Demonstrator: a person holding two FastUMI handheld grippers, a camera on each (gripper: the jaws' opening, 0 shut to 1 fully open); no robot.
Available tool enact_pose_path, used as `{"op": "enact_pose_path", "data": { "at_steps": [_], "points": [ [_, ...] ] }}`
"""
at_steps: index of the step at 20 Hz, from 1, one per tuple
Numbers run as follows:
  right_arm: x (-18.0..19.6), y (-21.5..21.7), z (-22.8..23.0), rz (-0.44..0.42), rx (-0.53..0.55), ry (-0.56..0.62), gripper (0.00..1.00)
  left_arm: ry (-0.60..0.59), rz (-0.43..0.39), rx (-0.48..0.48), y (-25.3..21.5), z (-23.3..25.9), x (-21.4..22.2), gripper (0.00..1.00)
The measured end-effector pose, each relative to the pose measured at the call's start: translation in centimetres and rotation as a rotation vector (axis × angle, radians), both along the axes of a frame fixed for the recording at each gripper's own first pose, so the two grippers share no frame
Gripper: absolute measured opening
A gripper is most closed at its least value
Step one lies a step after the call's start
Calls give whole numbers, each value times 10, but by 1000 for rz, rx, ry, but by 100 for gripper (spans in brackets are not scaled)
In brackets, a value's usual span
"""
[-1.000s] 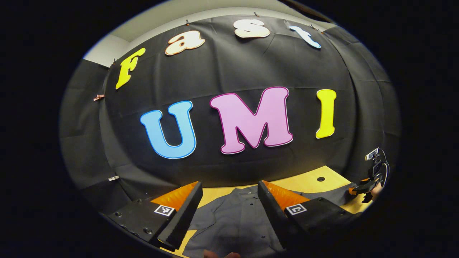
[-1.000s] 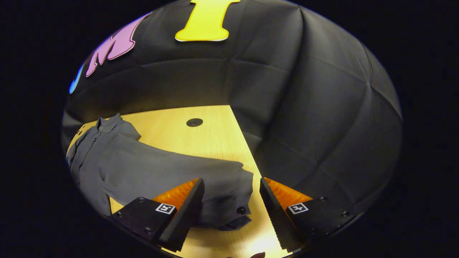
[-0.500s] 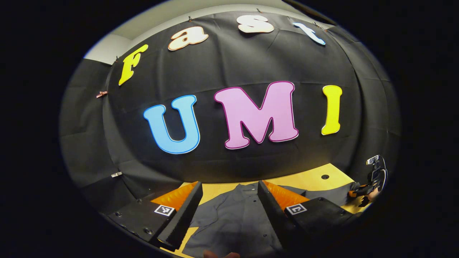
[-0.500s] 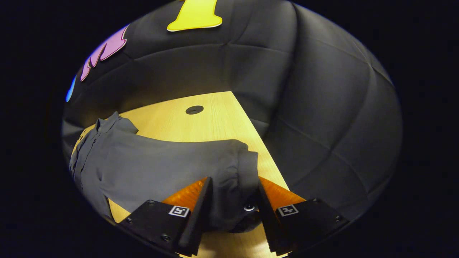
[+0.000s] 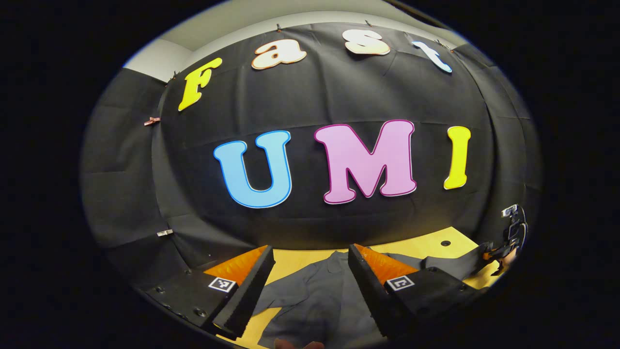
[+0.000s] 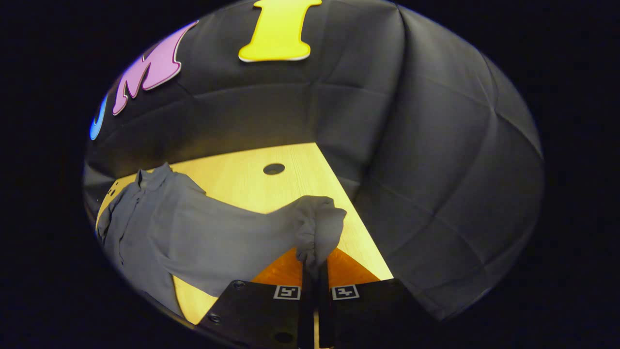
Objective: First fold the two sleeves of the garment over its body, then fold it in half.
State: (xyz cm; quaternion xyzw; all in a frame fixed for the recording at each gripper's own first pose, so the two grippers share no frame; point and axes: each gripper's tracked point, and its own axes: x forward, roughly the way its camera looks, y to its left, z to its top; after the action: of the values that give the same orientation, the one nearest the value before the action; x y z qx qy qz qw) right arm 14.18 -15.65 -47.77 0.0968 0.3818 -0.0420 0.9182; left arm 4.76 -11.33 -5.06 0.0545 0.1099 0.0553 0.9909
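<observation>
Dark grey button-up shirt (image 6: 145, 228) spread on the yellow wooden desk (image 6: 290, 179), its sleeve (image 6: 252, 232) running rightward from the body to the cuff, pinched in the closed right tongs (image 6: 314, 271). Body lies left of that grip. Left tongs (image 5: 310, 281) agape above the shirt front.

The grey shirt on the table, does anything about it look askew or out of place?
Nothing stands out. The sleeve is bunched only where the right claw pinches its cuff; the rest of the grey shirt lies spread on the table.
</observation>
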Motion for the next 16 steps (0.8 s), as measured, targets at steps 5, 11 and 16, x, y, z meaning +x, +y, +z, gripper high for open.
{"op": "enact_pose_path", "data": {
  "at_steps": [5,11,16],
  "points": [
    [-22,10,76,-56,-40,-92,9,1,-21,-34,48,-7,-11,97],
    [-49,48,154,-63,-45,-181,8,5,-34,-83,104,-25,-18,97],
    [-50,109,208,-9,-64,-254,8,-16,-75,-64,146,-35,-22,97]
  ]
}}
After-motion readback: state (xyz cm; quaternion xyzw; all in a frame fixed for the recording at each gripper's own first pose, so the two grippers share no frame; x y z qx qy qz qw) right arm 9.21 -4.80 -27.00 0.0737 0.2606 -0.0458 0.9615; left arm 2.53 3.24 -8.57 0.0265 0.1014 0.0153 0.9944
